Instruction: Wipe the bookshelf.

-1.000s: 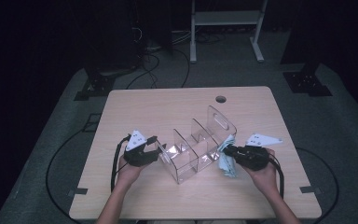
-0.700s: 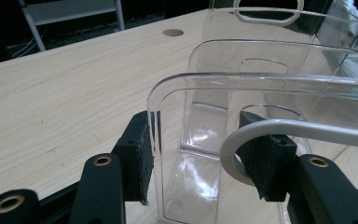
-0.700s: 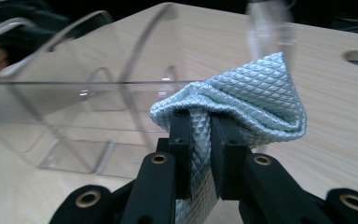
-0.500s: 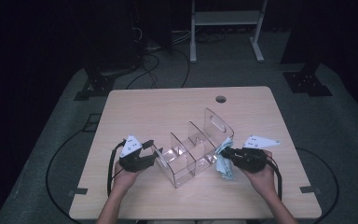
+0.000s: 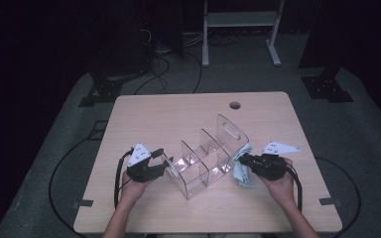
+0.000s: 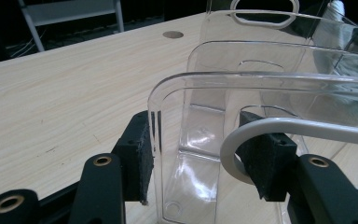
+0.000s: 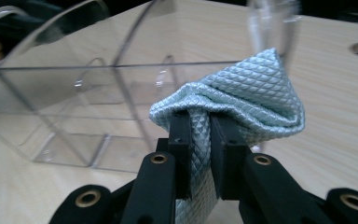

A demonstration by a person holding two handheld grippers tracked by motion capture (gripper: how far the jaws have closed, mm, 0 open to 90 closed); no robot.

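A clear plastic organizer (image 5: pixel 208 158) with several compartments and handle cutouts in its end walls stands on the wooden table (image 5: pixel 178 114). My left gripper (image 5: pixel 164 159) is at its near-left end. In the left gripper view the jaws (image 6: pixel 200 158) straddle the organizer's (image 6: pixel 205 107) corner, one pad against the outside of the side wall and the other at the cutout's rim. At the organizer's right end, my right gripper (image 5: pixel 244 159) is shut on a folded light blue quilted cloth (image 5: pixel 240 174). In the right gripper view the cloth (image 7: pixel 251 93) bulges above the jaws (image 7: pixel 199 126), close to the organizer (image 7: pixel 74 93).
A round cable hole (image 5: pixel 235 105) lies in the table's far side. Behind the table, on the dark floor, are a white metal stand (image 5: pixel 240 20) and loose cables (image 5: pixel 178 59). Bare wood stretches across the far half and along the front edge.
My left gripper and the organizer's near end have drifted slightly left and toward the person. The right gripper and its cloth have hardly moved.
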